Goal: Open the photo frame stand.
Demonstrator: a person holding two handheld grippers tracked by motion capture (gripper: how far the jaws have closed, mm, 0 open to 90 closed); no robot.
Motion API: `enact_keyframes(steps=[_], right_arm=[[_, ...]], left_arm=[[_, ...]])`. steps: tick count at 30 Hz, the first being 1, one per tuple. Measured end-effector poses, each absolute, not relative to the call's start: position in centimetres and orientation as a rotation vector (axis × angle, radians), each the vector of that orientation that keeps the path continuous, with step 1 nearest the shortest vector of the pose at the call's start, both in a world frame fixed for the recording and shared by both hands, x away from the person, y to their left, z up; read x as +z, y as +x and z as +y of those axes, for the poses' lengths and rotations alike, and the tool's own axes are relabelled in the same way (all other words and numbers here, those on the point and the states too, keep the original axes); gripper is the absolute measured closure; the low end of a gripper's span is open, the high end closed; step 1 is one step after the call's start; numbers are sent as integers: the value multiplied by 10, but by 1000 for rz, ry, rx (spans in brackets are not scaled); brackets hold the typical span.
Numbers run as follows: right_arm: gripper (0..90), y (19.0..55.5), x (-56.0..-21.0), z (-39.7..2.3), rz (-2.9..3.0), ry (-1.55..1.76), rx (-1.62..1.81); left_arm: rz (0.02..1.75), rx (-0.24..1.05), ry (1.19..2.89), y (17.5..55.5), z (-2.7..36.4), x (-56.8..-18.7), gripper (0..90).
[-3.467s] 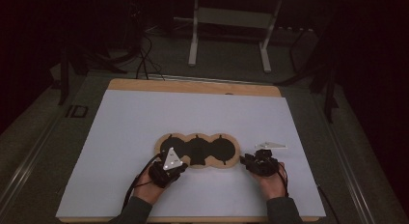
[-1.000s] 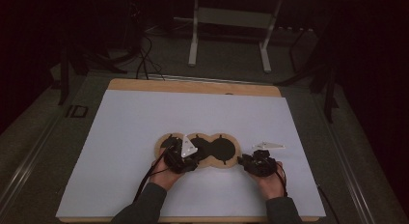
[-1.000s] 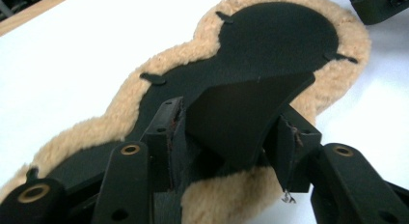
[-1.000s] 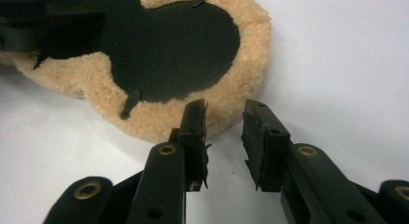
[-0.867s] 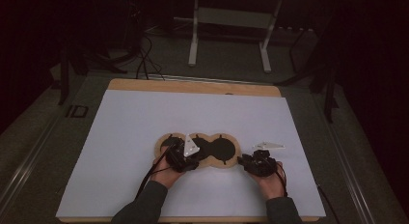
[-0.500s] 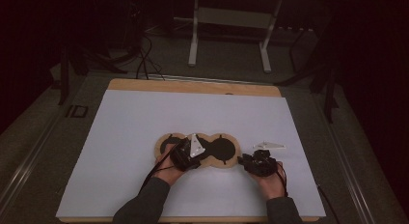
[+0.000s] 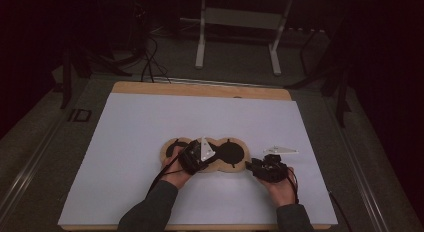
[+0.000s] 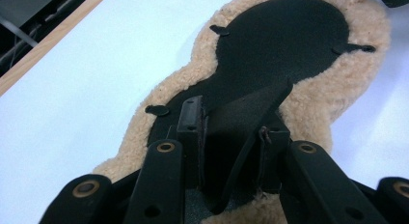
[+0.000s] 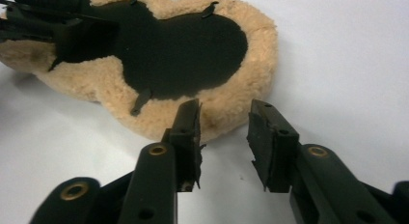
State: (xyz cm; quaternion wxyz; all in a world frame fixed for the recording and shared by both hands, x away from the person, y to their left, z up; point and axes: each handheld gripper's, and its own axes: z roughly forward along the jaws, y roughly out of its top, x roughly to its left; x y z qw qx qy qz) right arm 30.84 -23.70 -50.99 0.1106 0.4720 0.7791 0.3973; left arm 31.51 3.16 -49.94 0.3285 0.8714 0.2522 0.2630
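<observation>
Shifted rightward onto tan fleece pad's black three-lobed liner [image 8: 284,50], left gripper [image 8: 231,137] fingers closing, pinching lifted flap; right gripper [image 9: 224,132] fingers spread, opening; next: peel liner free.

The room around the table [image 7: 150,122] is sitting in near darkness, and the high view is looking dim and grainy, with the far floor fading to black. The white sheet [image 7: 125,157] is catching the most light, evenly, without glare. In both gripper views the light is falling brighter from above: the fleece pad [image 9: 241,96] is casting a soft shadow on the sheet, near black parts are blurring slightly, and the black surfaces are swallowing detail.
</observation>
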Motion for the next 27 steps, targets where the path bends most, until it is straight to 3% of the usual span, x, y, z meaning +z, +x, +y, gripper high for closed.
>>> enact_keyframes(steps=[27], right_arm=[[371,316,-517,-224,2300,1555,1351]], left_arm=[[714,717,2241,319,31,-496,739]])
